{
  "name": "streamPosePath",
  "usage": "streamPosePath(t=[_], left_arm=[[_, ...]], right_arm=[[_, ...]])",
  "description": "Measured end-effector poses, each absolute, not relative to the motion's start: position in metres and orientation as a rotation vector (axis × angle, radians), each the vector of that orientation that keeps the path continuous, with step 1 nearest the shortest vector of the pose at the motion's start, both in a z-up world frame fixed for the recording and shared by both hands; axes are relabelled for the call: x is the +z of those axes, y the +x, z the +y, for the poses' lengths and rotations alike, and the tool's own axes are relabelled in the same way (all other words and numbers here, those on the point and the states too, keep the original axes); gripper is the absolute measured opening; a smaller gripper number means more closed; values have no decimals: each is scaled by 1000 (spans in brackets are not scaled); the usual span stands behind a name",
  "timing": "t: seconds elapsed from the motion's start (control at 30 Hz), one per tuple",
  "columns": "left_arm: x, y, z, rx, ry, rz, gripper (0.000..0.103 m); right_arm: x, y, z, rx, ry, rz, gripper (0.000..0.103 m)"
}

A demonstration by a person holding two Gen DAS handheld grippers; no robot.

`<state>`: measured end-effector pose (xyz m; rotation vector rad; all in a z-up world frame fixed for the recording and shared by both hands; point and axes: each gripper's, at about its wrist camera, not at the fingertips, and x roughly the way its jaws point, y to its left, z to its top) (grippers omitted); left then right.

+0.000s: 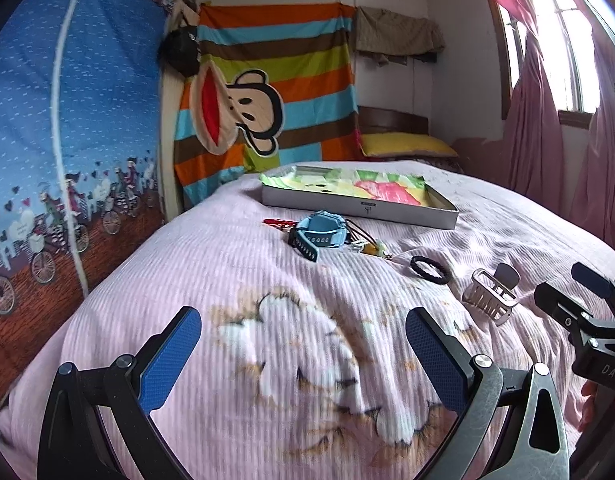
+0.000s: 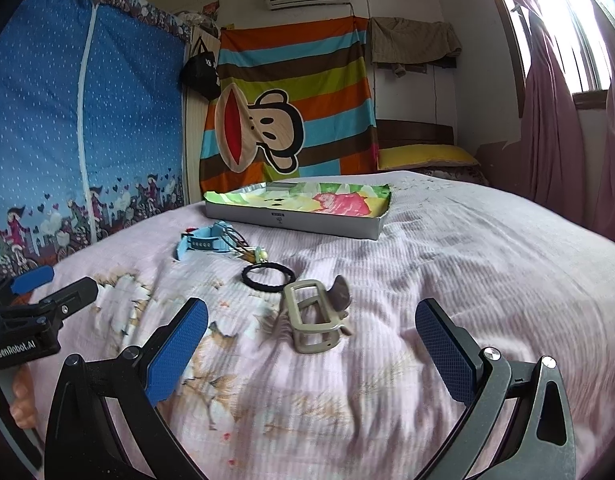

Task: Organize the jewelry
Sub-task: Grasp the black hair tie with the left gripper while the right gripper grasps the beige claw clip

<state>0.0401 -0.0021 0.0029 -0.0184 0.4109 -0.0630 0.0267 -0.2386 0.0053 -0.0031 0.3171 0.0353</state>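
Both jaws wide open, empty, over the pink ribbed bedspread. Beige plastic claw clip lies just ahead, between the right gripper jaws, probably first target; left gripper waits; shallow grey cardboard tray beyond.

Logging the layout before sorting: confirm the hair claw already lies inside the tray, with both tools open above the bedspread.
Not quite. The hair claw lies on the bedspread, outside the tray, as the right wrist view shows. Both the right tool and left tool are open.
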Motion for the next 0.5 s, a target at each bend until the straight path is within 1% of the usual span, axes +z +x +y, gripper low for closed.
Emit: streamPosePath(t=[0.23,0.33,0.4,0.43,0.47,0.5], left_arm=[[8,87,-17,-204,-21,492,102],[6,110,-28,-263,-28,537,92],[3,129,-35,-313,-53,583,82],[2,137,-37,-336,-70,606,80],[0,142,-39,-356,-85,625,75],[-2,151,-42,-389,-108,656,69]], right_arm=[[7,58,-252,75,-18,387,102],[1,75,-256,110,-14,430,102],[-3,84,-255,113,-28,450,102],[-5,88,-255,115,-34,458,100],[-8,91,-255,116,-34,465,98],[-10,95,-256,119,-30,476,90]])
